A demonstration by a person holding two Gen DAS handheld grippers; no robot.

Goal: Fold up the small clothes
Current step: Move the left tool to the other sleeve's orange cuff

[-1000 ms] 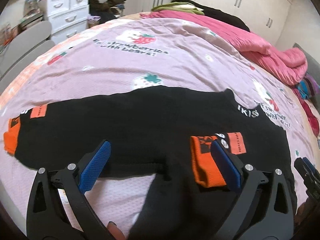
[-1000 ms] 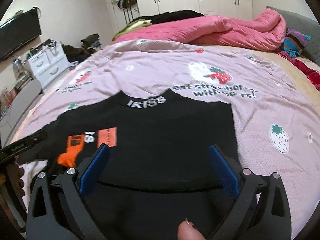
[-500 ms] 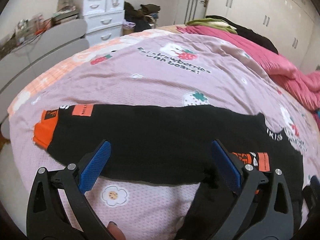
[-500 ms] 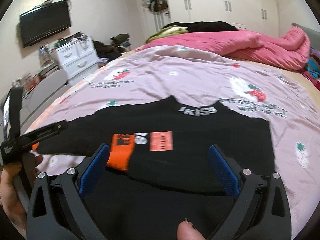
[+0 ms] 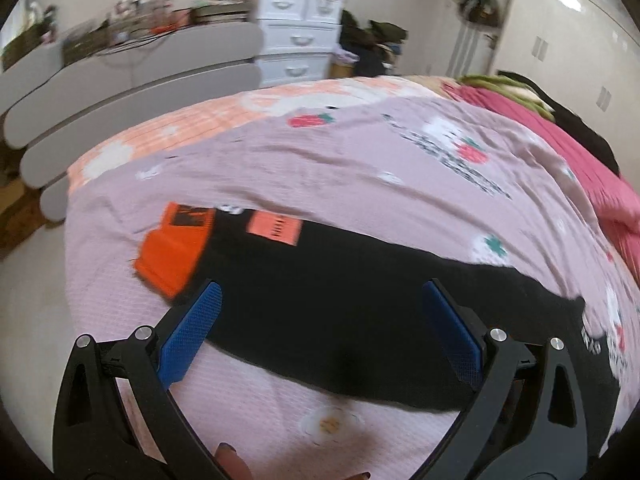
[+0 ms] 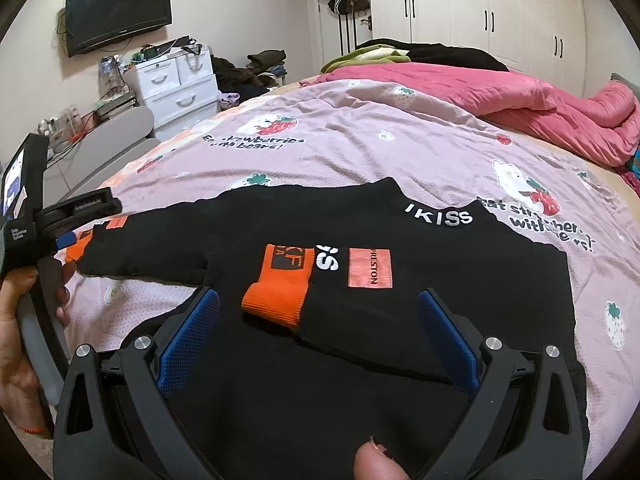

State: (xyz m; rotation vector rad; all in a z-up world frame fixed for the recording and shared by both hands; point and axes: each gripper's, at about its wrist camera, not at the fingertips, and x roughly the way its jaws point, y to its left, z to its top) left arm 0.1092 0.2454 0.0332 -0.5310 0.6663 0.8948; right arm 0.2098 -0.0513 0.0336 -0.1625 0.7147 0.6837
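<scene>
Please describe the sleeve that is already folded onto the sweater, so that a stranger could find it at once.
On the pink strawberry bedsheet lies a black sweater. Across its chest, below the white collar lettering, lies the folded sleeve. Unlike the other sleeve, stretched sideways over the sheet, its orange cuff rests on black fabric.

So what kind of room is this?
Most likely a bedroom: the black sweater lies on a bed with a strawberry-print sheet, a pink quilt is piled behind, and white wardrobes line the wall.
</scene>
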